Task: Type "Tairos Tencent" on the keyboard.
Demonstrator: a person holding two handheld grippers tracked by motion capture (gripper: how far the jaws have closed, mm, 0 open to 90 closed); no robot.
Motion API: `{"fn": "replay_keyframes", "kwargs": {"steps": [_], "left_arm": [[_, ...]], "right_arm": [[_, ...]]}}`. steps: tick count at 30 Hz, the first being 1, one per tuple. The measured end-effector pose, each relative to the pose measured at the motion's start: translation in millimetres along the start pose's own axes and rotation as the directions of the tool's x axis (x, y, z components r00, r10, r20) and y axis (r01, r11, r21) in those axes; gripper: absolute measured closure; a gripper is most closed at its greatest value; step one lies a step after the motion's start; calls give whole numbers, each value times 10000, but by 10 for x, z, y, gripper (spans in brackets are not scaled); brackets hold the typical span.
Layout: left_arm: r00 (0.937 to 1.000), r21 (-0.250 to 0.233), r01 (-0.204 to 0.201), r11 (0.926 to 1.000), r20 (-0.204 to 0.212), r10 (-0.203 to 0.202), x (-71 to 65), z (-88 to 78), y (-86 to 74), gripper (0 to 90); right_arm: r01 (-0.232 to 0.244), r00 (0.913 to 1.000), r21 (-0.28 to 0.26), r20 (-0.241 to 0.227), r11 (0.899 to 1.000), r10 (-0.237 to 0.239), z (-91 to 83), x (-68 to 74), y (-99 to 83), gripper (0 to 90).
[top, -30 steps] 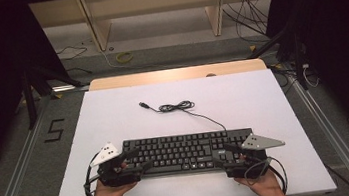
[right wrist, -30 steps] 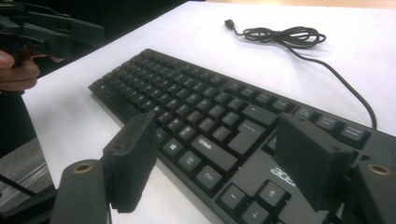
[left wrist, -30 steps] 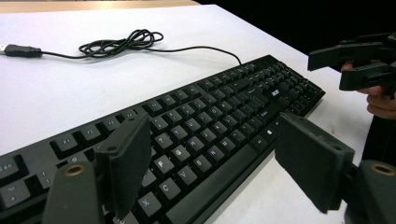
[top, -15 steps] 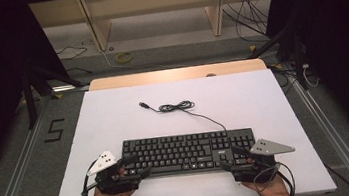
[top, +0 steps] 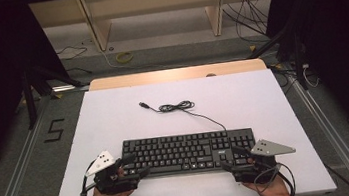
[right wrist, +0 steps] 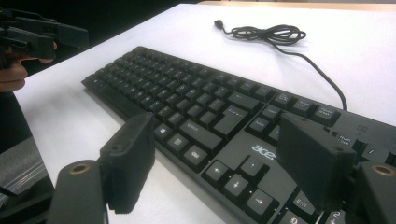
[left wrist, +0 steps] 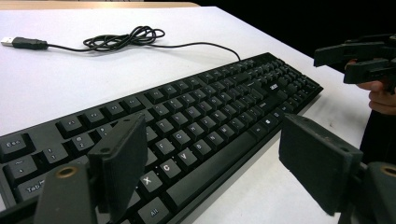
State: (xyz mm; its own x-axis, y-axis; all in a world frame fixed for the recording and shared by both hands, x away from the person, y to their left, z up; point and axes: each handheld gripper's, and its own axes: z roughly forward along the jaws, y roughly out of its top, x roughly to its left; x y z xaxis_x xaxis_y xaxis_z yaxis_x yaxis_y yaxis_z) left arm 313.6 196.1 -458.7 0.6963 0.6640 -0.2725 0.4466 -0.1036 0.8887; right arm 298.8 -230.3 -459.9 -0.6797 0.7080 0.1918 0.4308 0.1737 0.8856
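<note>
Left claw spread at the keyboard left end, not gripping. Keyboard flat on the desk near edge, cord loose behind. Right claw spread at right end. Likely placed; withdrawal remains.

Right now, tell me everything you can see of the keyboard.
The keyboard is black, full-size, plastic-looking, with white key legends and an acer logo above the arrow keys. It lies flat near the front edge of the white table, long side toward the person. Its thin black cable runs back to a loose coil and an unplugged USB plug. The left gripper and right gripper stand open at its two ends; contact cannot be told.
</note>
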Motion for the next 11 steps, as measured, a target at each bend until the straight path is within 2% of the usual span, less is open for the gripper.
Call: {"fn": "replay_keyframes", "kwargs": {"steps": [11], "left_arm": [[10000,-18,-21,10000,-41,21,2,1,1,233]], "right_arm": [[14,10000,8,-15,10000,-14,5,7,4,287]]}}
